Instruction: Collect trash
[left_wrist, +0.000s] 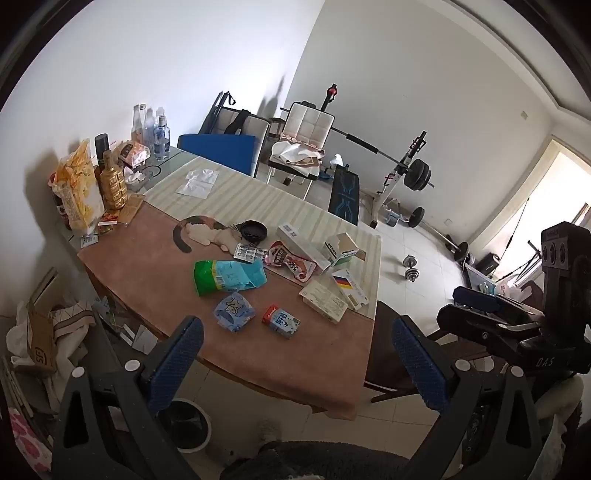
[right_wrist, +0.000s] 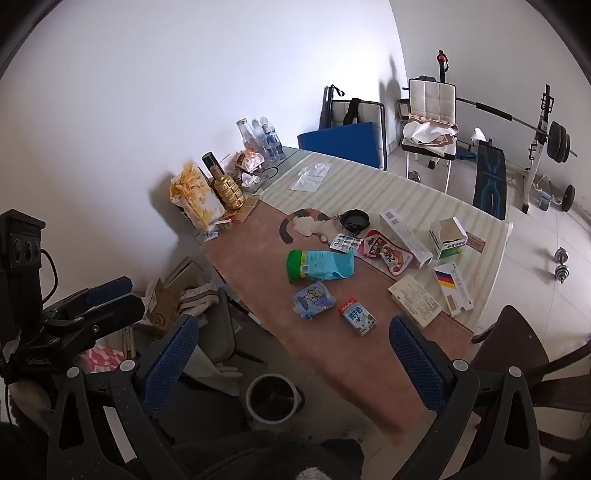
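Note:
Litter lies in the middle of the table (left_wrist: 147, 258): a green and blue wrapper (left_wrist: 227, 277) (right_wrist: 319, 266), a small blue packet (left_wrist: 234, 310) (right_wrist: 314, 300), a little milk carton (left_wrist: 281, 320) (right_wrist: 357, 315), a red pouch (left_wrist: 291, 263) (right_wrist: 388, 254), a pill blister (left_wrist: 249, 253) and several medicine boxes (left_wrist: 328, 301) (right_wrist: 415, 301). A round bin (right_wrist: 272, 397) (left_wrist: 186, 424) stands on the floor by the table's near edge. My left gripper (left_wrist: 297, 363) hangs open above that edge, holding nothing. My right gripper (right_wrist: 295, 363) is open and holds nothing as well, above the bin and the table edge.
Bottles (left_wrist: 151, 131), a gold bottle (left_wrist: 112, 181) and a snack bag (left_wrist: 79, 188) crowd the table's far left. A black ashtray (left_wrist: 253, 232) sits mid-table. Cardboard and bags (left_wrist: 40, 332) pile left of the table. Chairs (left_wrist: 306, 140) and a weight bench (left_wrist: 402, 173) stand behind.

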